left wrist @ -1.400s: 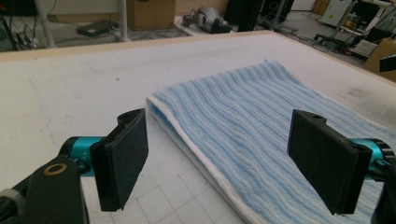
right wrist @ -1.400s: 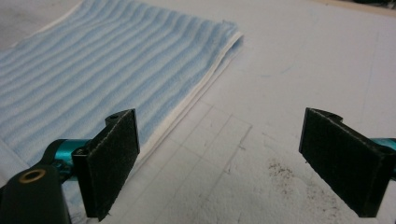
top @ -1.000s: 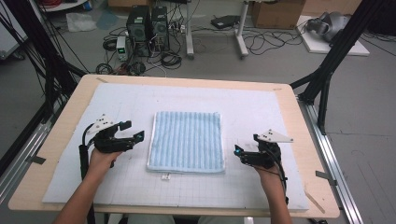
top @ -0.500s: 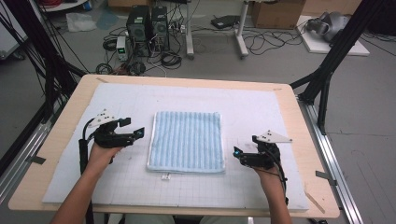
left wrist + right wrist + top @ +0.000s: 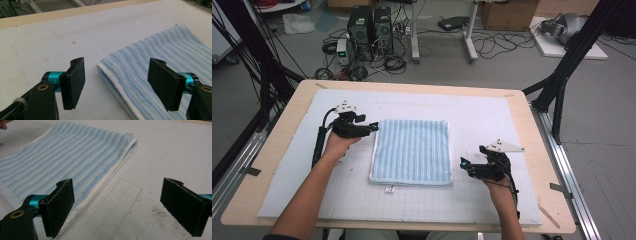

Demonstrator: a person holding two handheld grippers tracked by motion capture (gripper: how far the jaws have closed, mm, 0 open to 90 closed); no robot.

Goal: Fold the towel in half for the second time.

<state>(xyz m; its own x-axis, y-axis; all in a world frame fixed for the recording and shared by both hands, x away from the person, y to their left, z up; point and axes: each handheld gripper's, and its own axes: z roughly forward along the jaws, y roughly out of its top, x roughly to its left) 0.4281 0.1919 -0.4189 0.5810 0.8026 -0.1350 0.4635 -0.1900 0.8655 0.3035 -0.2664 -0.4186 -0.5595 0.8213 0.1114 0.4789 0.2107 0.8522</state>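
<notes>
1. A folded towel (image 5: pixel 412 151), pale blue terry with ribbed stripes and a white hemmed border, is lying flat and roughly square at the middle of the white gridded mat (image 5: pixel 492 120) that is covering the wooden table (image 5: pixel 542 145).
2. The left gripper (image 5: pixel 373 127) is sitting at the towel's far left corner. Its fingers (image 5: pixel 73 85) are flat black rectangular pads on teal hubs. They have just been closing yet are standing apart, straddling the corner (image 5: pixel 105 68) without pressing it; nothing is grasped.
3. The right gripper (image 5: pixel 463 163) is resting just beside the towel's near right edge. Its fingers (image 5: pixel 60 207) are spread wide and released, with bare mat between them and the towel's hem (image 5: pixel 110 177) running past the left pad.
4. The mat is showing faint scuffs and dark specks (image 5: pixel 157 213).
</notes>
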